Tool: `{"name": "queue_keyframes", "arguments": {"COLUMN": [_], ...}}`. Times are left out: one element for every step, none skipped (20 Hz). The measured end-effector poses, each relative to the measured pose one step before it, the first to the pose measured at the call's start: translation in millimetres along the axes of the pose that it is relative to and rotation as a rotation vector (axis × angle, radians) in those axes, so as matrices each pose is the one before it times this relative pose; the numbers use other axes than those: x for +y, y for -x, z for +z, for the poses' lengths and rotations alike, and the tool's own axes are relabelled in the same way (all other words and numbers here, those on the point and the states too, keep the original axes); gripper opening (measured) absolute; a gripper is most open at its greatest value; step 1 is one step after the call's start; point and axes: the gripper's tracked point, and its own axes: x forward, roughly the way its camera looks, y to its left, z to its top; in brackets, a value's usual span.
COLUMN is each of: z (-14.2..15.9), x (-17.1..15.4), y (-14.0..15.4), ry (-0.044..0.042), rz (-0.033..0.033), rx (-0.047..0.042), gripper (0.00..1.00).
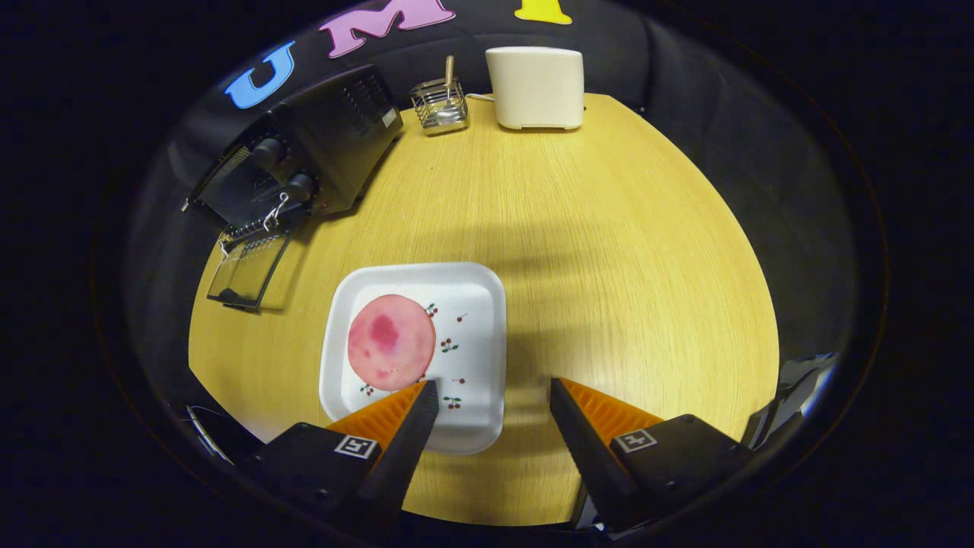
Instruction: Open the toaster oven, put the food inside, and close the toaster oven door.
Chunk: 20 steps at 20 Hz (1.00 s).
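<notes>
A black toaster oven (304, 156) stands at the far left of the wooden table, its glass door (247, 266) folded down flat onto the tabletop. A round pink slice of meat (391, 342) lies on a white square plate (479, 304) with small cherry prints, just ahead of my left finger. My gripper (493, 388) hovers above the plate's near right part, open, with nothing between its fingers. The left fingertip overlaps the plate's near edge beside the slice.
A small wire basket (440, 106) with a wooden-handled utensil stands at the back, next to a cream toaster (536, 87). The table's (609, 251) rounded edge runs along the right, with dark booth cloth beyond it.
</notes>
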Motion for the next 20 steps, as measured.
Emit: {"name": "queue_keyframes", "arguments": {"z": [3.95,-2.60,1.26,0.59,0.60,1.01,-0.04,-1.39,0.86,0.19,1.08,-2.53,0.79,-3.53,3.69,-0.02,0.67,-0.63,-3.62,-4.24], "x": [-1.05,-2.02,-3.78,-3.31,-2.81,1.60,1.45,2.45,-0.37,-0.87,1.32,-0.59,0.73,0.44,0.12,-0.31,-0.02,0.88,4.02,3.68], "y": [-1.12,-0.17,-1.57,0.56,-2.54,1.00,-1.29,-0.10,-0.71,0.01,1.71,-1.81,1.59,1.11,-2.34,0.34,-0.61,0.02,1.53,0.27], "ry": [0.01104,0.00572,-0.00650,-0.00791,-0.01037,-0.01836,-0.01742,-0.00799,-0.00557,0.00331,-0.02128,-0.02665,-0.02054,-0.01693,-0.00518,-0.00556,-0.01106,-0.02705,-0.05454,-0.08078], "rz": [-0.00592,-0.01469,-0.01569,-0.01981,-0.00819,0.00807,0.00392,0.01560,0.00314,0.00841,0.01518,0.01900,0.02449,0.02100,0.01729,0.00773,0.00412,0.01120,0.02613,0.03288], "rx": [-0.00408,0.01113,-0.00107,0.00315,0.00796,0.00634,0.00436,0.01085,0.00573,0.00635,0.01262,-0.00003,0.00830,0.01129,0.00474,0.00074,-0.00286,0.00199,0.00845,0.01246], "gripper": [0.88,0.83,0.70,0.65,0.55,0.48,0.33,0.25,0.17,0.17,0.13,0.10,0.07,0.07,0.06,0.05,0.05,0.05,0.05,0.05]}}
